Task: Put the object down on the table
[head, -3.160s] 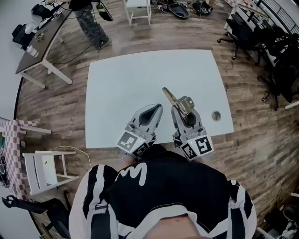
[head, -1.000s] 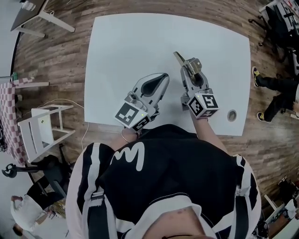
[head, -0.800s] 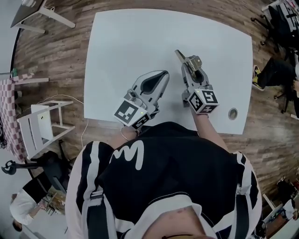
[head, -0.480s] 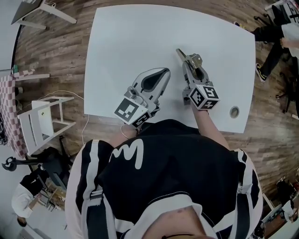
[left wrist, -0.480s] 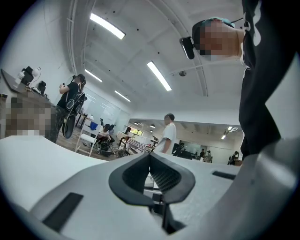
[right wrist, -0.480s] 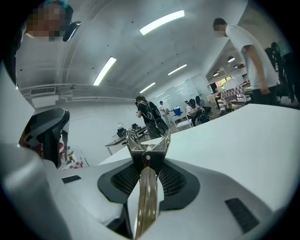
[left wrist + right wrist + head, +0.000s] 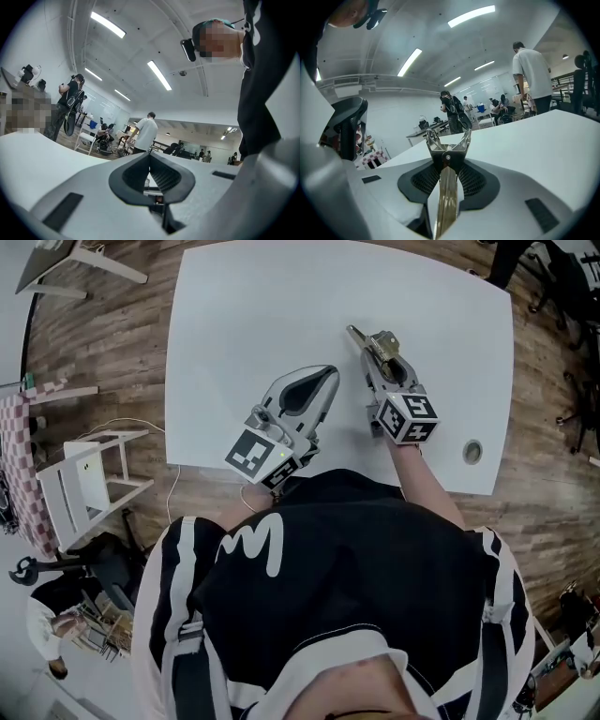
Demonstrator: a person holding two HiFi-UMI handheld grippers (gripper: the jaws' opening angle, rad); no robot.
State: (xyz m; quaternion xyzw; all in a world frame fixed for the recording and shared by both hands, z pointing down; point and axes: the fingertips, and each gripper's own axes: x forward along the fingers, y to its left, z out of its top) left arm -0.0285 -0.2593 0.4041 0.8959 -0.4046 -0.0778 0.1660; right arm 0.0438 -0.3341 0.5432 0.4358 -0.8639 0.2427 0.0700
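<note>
Right gripper point(image 7: 382, 360) low over the white table point(image 7: 262, 306), on the far-left side of the cable hole point(image 7: 472, 451), a short way off from it. Jaws closed narrow on a metal tool point(image 7: 361, 340): flat brass-coloured handle clamped edge-on between the pads, forked silvery head sticking out past the tips, away from the person. The right gripper view confirms the hold, with the handle running straight down the middle of the gripper point(image 7: 446, 174) and the head point(image 7: 446, 143) clear of the pads. Held by the handle, presumably so the head end can meet the surface first and the jaws can part without dragging it. Cannot tell from any view whether the tool touches the table yet; it looks close. Left gripper point(image 7: 323, 382) further left of the hole again, beside the right one but apart from it, resting or hovering near the table's near edge. Its jaws are together with nothing between them point(image 7: 150, 161), so it looks parked out of the way, since one gripper is enough for this job. Judgement: task not finished, as the tool is in the grip; what remains is to settle it flat and open. Bare table all round it, so nothing crowds the spot.
</note>
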